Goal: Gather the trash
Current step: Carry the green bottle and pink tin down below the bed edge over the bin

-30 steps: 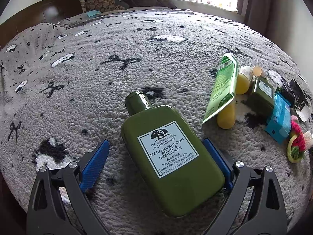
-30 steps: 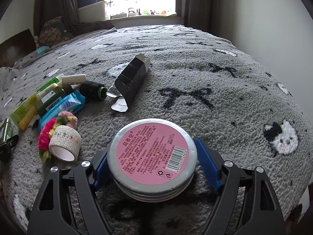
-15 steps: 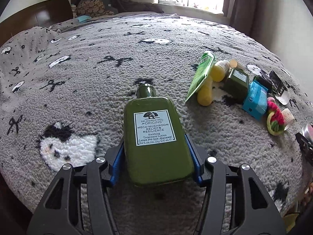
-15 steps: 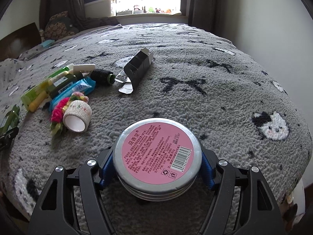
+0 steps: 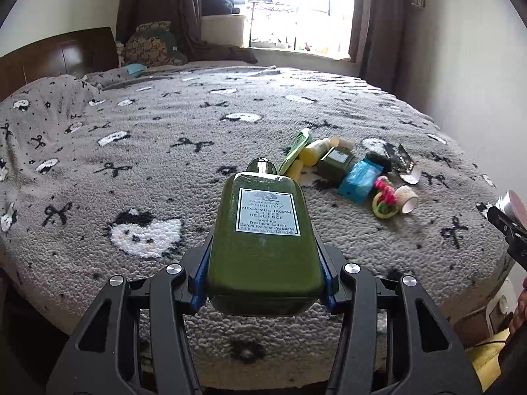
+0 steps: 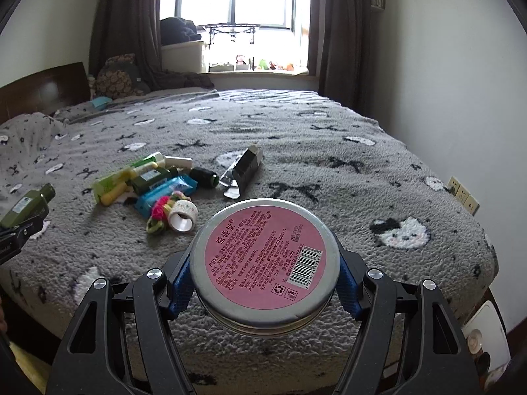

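Left tool (image 5: 265,283) clamped on green lotion bottle (image 5: 267,247); right tool (image 6: 265,283) clamped on round tin (image 6: 265,263)

Green bottle (image 5: 266,240) hides left gripper's (image 5: 265,283) pad faces; tin (image 5: 510,202) cut by frame edge (pink label text (image 6: 263,250) mostly illegible).

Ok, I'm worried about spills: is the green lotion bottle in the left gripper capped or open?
Capped. The green lotion bottle, clamped in the left gripper, shows a rounded green cap on its neck. How full it is cannot be told.
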